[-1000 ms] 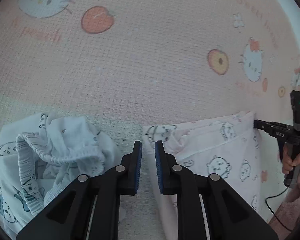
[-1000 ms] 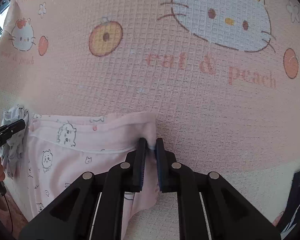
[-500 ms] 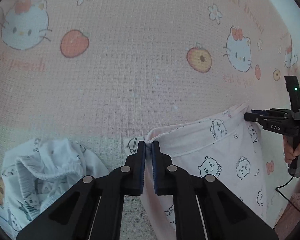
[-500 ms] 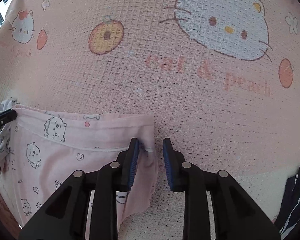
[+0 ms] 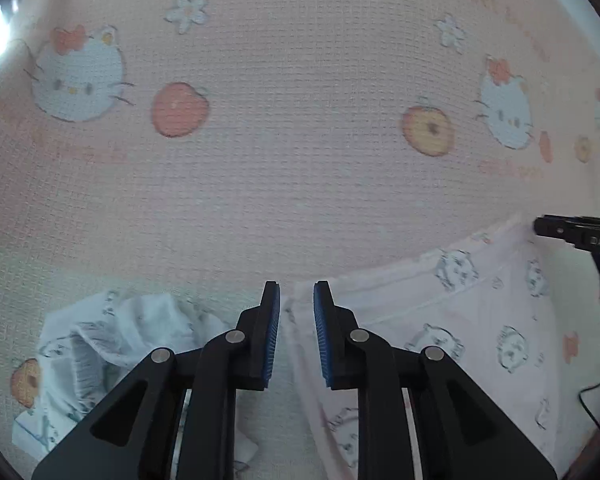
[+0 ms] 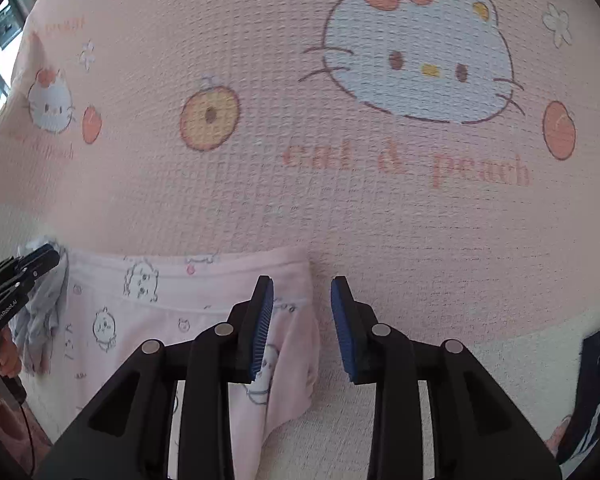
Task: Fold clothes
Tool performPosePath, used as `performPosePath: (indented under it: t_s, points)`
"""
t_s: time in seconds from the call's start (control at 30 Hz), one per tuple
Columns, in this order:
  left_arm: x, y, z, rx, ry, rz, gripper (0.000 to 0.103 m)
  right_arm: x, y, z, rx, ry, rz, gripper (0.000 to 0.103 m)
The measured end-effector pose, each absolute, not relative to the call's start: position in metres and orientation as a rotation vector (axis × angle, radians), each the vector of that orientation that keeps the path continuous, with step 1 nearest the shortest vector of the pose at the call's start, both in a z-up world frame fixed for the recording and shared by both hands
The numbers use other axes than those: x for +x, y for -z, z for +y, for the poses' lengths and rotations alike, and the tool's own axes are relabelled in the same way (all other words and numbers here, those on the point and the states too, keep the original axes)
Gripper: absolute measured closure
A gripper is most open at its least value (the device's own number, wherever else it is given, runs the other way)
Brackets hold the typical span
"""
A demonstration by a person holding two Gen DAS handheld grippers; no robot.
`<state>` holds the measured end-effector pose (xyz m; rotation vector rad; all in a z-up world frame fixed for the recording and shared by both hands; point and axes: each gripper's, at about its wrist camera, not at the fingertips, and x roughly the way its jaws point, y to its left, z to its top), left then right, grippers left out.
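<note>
A pink garment (image 5: 480,320) printed with small bears lies flat on the bedsheet, its top edge straight. My left gripper (image 5: 296,286) hovers over its left corner. Its jaws are opening, and the fabric edge shows in the gap with neither pad pressing on it. My right gripper (image 6: 302,282) hangs over the right corner of the pink garment (image 6: 160,300). Its jaws are opening too, and the corner lies loose under the left finger. Each gripper shows in the other view, the left gripper (image 6: 20,272) at the left edge and the right gripper (image 5: 560,232) at the right edge.
A crumpled white garment (image 5: 112,332) with blue print lies just left of the pink one. A dark navy garment (image 6: 596,360) sits at the right edge. The pink bedsheet (image 6: 340,200) with cat and peach print stretches beyond. A hand (image 6: 4,356) holds the left gripper's handle.
My left gripper closed on the pink garment's left corner, then parted its jaws again. My right gripper let go of the right corner, widened and rose.
</note>
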<state>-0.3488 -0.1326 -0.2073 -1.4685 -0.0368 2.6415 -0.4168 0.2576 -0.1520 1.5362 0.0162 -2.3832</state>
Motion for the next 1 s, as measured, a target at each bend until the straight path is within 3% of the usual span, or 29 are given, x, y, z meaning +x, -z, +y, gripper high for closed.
performPosePath:
  t_s: [0.07,0.3,0.43,0.47,0.53,0.7,0.8,0.93,1.0]
  points:
    - [-0.345,0.217,-0.120,-1.500,-2.557,-0.031,0.084,-0.376,0.167,0.243,1.560,2.366,0.086,0.073]
    - [-0.335,0.224,-0.094,-1.535,-2.463,-0.029,0.084,-0.319,0.182,0.311,1.657,2.303,-0.349,0.073]
    - [-0.319,0.223,-0.110,-1.598,-2.435,-0.251,0.084,-0.307,0.207,0.286,1.678,2.234,-0.433,0.074]
    - [-0.315,0.223,-0.114,-1.602,-2.416,-0.312,0.084,-0.307,0.208,0.286,1.667,2.226,-0.467,0.076]
    - [-0.302,0.229,-0.119,-1.620,-2.375,-0.407,0.084,-0.312,0.215,0.274,1.667,2.199,-0.464,0.098]
    - [-0.302,0.258,-0.116,-1.717,-2.228,-0.420,0.084,-0.311,0.213,0.249,1.657,2.198,-0.064,0.101]
    - [-0.304,0.255,-0.118,-1.733,-2.282,-0.334,0.084,-0.318,0.215,0.245,1.648,2.153,0.139,0.103]
    - [-0.300,0.253,-0.122,-1.746,-2.293,-0.356,0.084,-0.325,0.213,0.245,1.660,2.210,0.422,0.103]
    - [-0.295,0.247,-0.125,-1.775,-2.331,-0.379,0.084,-0.327,0.210,0.256,1.692,2.270,0.419,0.098]
